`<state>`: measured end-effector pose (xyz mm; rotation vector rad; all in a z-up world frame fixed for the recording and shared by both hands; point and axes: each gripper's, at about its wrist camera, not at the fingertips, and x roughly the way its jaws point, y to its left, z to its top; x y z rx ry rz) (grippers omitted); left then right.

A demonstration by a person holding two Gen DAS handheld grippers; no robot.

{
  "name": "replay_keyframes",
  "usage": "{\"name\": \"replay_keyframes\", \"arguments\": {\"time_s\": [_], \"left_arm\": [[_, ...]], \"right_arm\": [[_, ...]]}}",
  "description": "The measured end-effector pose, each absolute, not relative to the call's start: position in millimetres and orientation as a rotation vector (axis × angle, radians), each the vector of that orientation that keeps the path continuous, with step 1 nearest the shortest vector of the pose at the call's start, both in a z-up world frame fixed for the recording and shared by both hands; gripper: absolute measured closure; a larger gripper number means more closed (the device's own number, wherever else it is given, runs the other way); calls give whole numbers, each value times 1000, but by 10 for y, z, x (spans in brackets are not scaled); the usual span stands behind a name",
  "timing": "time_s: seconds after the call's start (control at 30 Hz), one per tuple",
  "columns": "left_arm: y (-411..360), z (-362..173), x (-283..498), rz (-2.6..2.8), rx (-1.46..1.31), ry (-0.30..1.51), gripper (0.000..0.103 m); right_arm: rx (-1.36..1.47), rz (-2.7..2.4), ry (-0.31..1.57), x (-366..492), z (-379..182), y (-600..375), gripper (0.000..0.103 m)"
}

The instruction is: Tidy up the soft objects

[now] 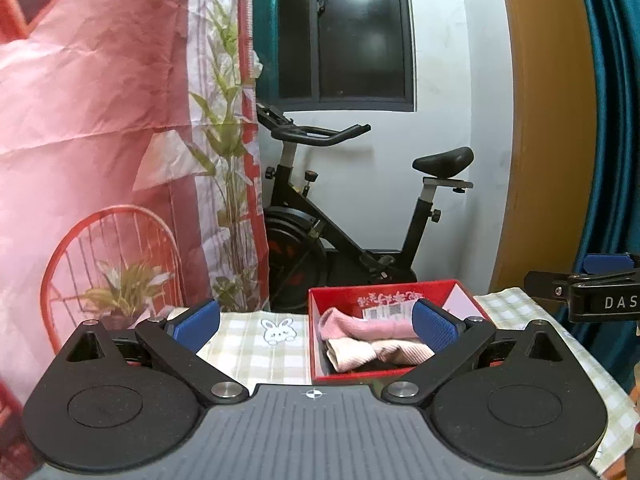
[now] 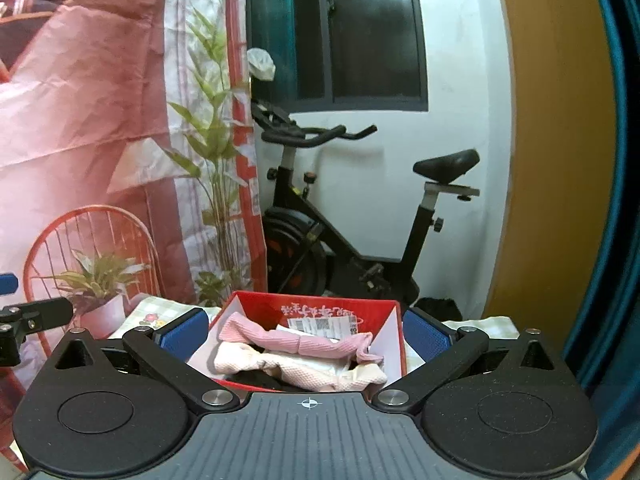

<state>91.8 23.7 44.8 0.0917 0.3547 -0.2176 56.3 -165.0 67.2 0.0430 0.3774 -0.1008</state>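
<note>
showing only from the left tool (image 1: 316, 326): bunny print (image 1: 277, 331) beside red box (image 1: 314, 354)

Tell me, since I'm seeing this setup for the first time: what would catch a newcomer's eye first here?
The red box on the checked tablecloth, holding a pink sock over a paler one, stands out first. Both the left hand-held gripper and the right hand-held gripper are open and empty. Behind the table, a black exercise bike stands against the white wall.
</note>
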Motion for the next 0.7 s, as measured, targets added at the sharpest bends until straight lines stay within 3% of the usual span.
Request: {"name": "replay_keyframes", "arguments": {"time_s": [0.7], "left_arm": [[559, 549, 355, -147, 99, 308, 0]], "right_arm": [[45, -113, 319, -217, 788, -1437, 0]]}}
